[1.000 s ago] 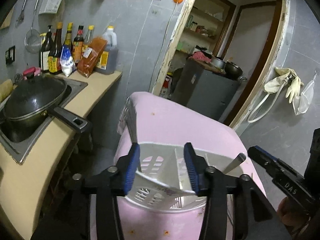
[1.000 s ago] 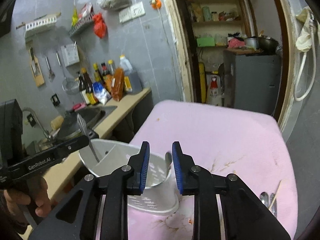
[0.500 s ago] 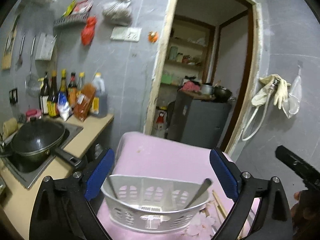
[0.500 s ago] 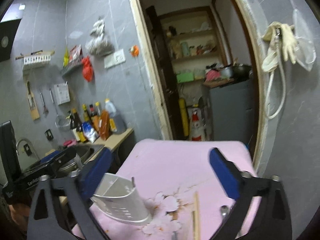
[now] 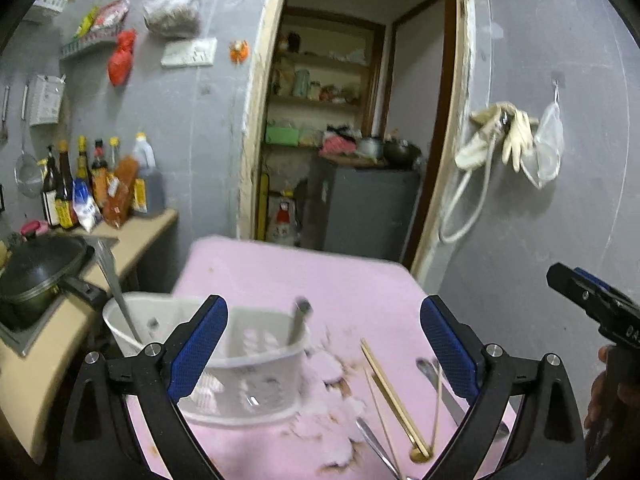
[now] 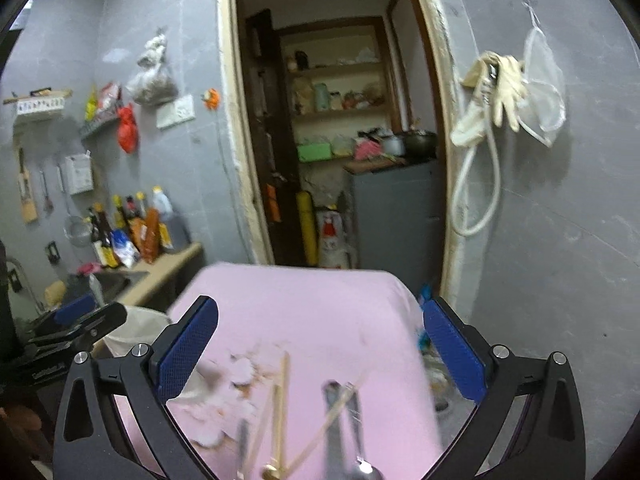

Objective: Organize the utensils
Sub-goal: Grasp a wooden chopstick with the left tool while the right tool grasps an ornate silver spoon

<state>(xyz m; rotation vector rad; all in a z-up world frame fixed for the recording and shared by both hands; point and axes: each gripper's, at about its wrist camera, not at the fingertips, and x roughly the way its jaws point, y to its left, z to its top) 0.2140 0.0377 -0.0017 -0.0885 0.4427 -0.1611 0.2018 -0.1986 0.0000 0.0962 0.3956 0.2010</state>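
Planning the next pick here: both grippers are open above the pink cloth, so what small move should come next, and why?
Probably lower the right gripper onto the chopsticks lying loose on the pink cloth. Its jaws are wide open and empty, and the chopsticks and a spoon lie just ahead, still outside the white basket, which already holds two utensils.
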